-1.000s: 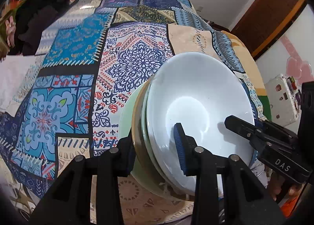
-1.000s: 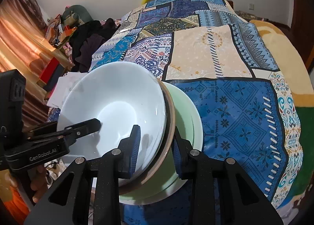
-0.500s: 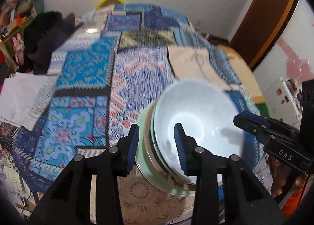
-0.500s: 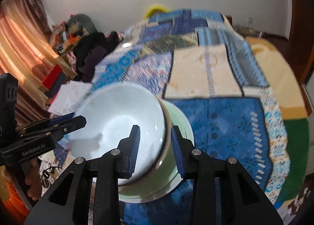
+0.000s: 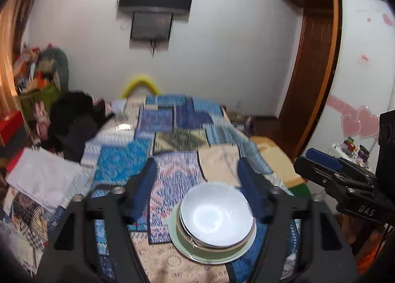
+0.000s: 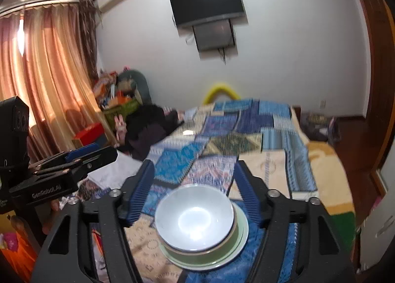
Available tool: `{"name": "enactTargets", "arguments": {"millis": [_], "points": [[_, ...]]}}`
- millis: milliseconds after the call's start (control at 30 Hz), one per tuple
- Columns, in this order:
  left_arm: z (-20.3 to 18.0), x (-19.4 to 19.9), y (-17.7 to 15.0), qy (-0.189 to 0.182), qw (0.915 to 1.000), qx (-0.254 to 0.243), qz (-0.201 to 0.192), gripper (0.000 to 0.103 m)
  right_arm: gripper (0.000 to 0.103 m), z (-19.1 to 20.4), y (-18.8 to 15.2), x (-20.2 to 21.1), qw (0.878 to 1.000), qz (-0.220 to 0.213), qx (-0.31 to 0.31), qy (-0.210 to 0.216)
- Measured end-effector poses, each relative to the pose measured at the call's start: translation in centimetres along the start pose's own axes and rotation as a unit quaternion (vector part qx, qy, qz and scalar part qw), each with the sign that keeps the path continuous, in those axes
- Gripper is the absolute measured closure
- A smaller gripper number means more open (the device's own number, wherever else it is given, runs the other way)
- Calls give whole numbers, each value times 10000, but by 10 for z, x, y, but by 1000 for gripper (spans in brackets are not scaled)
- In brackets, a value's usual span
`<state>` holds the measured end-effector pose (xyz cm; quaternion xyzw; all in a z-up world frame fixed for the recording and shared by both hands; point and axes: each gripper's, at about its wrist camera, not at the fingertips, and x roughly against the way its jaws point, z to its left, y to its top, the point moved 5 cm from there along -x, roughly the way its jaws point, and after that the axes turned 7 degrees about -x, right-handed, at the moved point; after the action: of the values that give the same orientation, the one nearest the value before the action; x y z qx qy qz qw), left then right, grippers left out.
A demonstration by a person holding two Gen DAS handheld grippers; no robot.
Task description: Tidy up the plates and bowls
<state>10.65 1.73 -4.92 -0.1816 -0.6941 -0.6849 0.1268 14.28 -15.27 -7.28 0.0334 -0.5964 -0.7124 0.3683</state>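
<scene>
A stack of dishes sits on the patterned bedspread point(image 5: 170, 149): a white bowl point(image 5: 216, 216) on top, a brown-rimmed bowl point(image 5: 187, 236) under it, and a pale green plate point(image 5: 209, 255) at the bottom. The stack shows in the right wrist view too, with the white bowl point(image 6: 195, 221) over the green plate point(image 6: 227, 258). My left gripper point(image 5: 197, 189) is open and empty, above and behind the stack. My right gripper point(image 6: 193, 191) is open and empty, also lifted clear of the stack. Each gripper appears at the edge of the other's view.
Dark clothes point(image 5: 71, 120) and white paper point(image 5: 42, 179) lie at the bed's left. A TV point(image 6: 206, 3) hangs on the far wall. A wooden door point(image 5: 313, 73) and a white cabinet point(image 5: 365, 61) stand right. Curtains point(image 6: 49, 66) hang left.
Both grippers were closed on the stack's rim, then opened and pulled back and up. The stack stays on the bed and now looks smaller and farther away.
</scene>
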Motion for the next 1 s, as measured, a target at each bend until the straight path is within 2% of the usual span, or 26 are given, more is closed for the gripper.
{"name": "enactTargets", "arguments": {"millis": [100, 200, 367, 1000], "points": [[-3, 20, 6, 113, 9993, -61, -352, 12, 23, 6, 4, 15, 9997, -232, 42, 70], [-5, 35, 10, 213, 9978, -101, -621, 2, 16, 8, 6, 26, 9990, -437, 45, 78], [-7, 47, 9, 305, 9962, -156, -795, 0, 1, 9, 6, 30, 9984, -566, 25, 80], [-7, 52, -4, 249, 9967, -94, -764, 0, 0, 14, -2, 37, 9980, -615, 104, 65]]}}
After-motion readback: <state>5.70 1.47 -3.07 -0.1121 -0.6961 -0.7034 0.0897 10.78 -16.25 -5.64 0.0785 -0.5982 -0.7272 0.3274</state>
